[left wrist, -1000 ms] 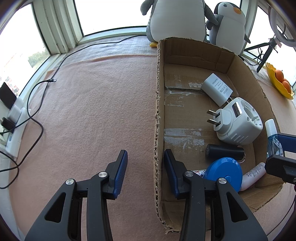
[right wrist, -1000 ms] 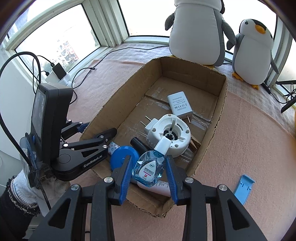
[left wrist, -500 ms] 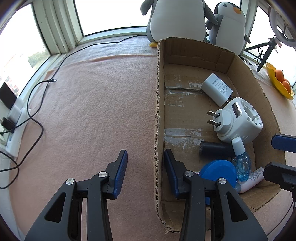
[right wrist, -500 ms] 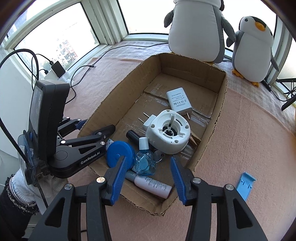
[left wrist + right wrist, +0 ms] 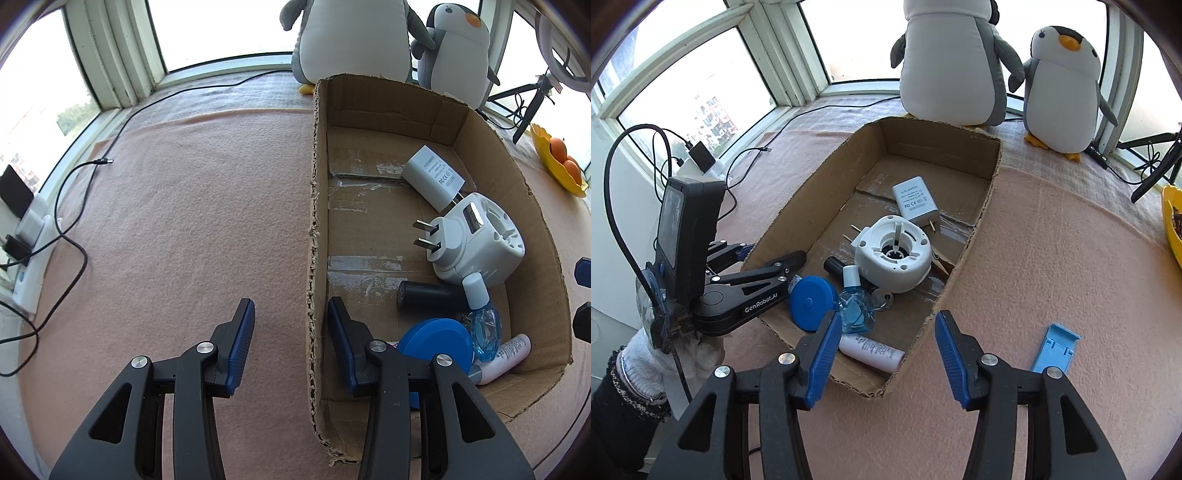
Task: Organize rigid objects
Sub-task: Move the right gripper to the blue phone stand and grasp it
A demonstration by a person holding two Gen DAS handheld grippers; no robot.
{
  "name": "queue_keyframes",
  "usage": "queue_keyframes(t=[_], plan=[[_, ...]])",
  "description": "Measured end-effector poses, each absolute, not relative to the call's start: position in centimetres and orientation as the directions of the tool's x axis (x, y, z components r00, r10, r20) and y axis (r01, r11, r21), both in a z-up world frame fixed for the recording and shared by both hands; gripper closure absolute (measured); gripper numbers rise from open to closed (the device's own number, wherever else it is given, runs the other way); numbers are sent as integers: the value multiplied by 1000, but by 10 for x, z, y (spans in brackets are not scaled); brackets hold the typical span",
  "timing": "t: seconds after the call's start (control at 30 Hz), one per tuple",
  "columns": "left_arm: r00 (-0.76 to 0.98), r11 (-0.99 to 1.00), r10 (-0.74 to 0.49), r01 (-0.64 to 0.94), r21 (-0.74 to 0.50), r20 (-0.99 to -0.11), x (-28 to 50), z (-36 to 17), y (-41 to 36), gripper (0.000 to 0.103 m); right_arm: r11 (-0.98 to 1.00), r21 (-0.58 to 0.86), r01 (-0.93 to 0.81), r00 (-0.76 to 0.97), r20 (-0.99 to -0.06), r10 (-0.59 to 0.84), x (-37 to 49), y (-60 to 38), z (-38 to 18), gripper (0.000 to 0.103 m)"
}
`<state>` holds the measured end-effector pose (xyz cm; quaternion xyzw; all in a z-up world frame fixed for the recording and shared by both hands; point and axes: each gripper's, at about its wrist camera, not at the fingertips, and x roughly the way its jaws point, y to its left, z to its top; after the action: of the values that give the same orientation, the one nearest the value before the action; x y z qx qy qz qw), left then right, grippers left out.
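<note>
An open cardboard box (image 5: 982,206) (image 5: 317,229) holds a white flat charger (image 5: 914,197), a round white plug adapter (image 5: 895,258), a black cylinder (image 5: 428,297), a blue round disc (image 5: 809,302), a white tube (image 5: 871,354) and a small blue bottle (image 5: 854,308) (image 5: 484,325) lying among them. My right gripper (image 5: 886,354) is open and empty above the box's near end. My left gripper (image 5: 290,343) is open and straddles the box's left wall. A light blue plastic clip (image 5: 1054,349) lies on the cloth right of the box.
Two plush penguins (image 5: 945,62) stand behind the box. A yellow bowl of oranges (image 5: 557,162) sits at the far right. A black cable (image 5: 92,170) and a power strip (image 5: 29,236) lie at the left on the pink cloth (image 5: 184,221).
My right gripper opened and let the blue bottle drop into the box, then pulled back and up. The left gripper has not moved.
</note>
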<state>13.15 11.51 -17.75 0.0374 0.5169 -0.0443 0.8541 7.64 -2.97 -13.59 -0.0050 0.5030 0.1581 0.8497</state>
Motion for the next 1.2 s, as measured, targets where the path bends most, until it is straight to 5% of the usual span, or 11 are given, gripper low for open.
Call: queue_keyframes(t=[0.5,1.2], plan=[[462,993,-36,114,19,-886,132,-178,115,63,964,252,-82,531,-807,256,49,-117,-121,52],[462,993,-36,114,19,-886,132,-178,115,63,967,210,143,325,-933,155,82,-167,-190,48]])
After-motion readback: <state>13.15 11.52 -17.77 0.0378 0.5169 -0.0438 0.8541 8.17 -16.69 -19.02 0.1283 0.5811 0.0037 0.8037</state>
